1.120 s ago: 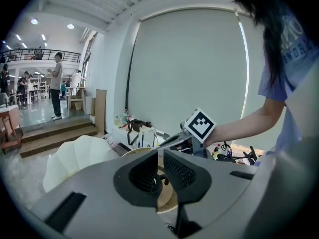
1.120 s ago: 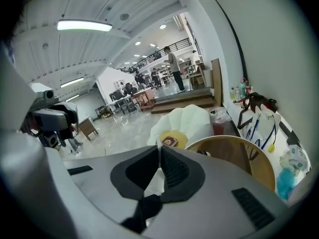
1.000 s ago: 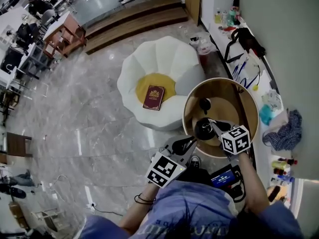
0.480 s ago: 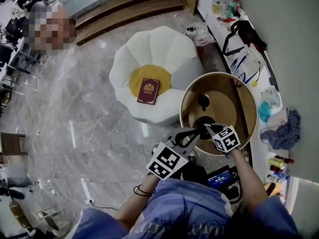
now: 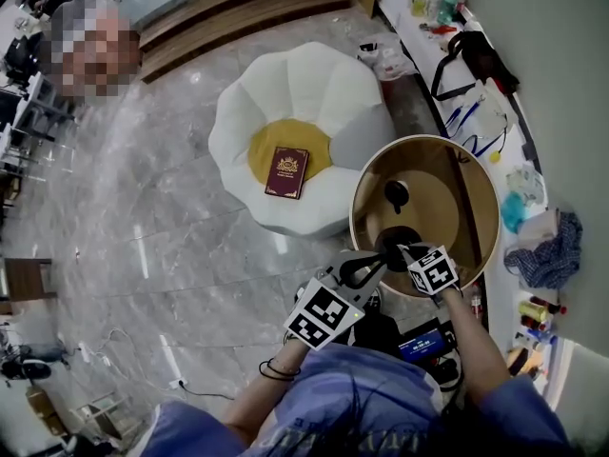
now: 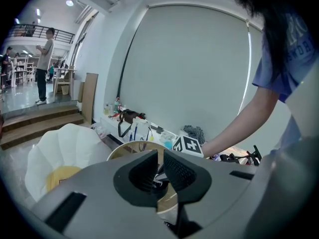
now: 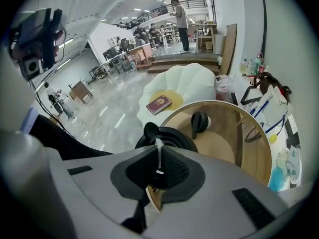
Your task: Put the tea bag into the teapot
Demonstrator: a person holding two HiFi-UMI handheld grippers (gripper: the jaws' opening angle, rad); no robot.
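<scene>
A black teapot (image 5: 393, 243) stands open on the near part of a round wooden table (image 5: 457, 174), and its black lid (image 5: 395, 196) lies farther in. My right gripper (image 5: 402, 251) hangs just over the pot's mouth. In the right gripper view its jaws (image 7: 158, 156) are shut on a thin white piece of the tea bag (image 7: 158, 144), with the teapot (image 7: 172, 135) directly beyond. My left gripper (image 5: 381, 257) points at the pot from the left. Its jaws (image 6: 160, 158) stand almost together and I see nothing between them.
A white flower-shaped seat (image 5: 324, 93) with a yellow centre holds a dark red book (image 5: 285, 172) left of the table. A cluttered shelf (image 5: 495, 112) runs along the right wall. A small device with a lit screen (image 5: 423, 344) lies below the table's near edge.
Both grippers have drawn a little closer to the teapot, the left one's tips rising toward its mouth. The right gripper stays shut on the white piece.
</scene>
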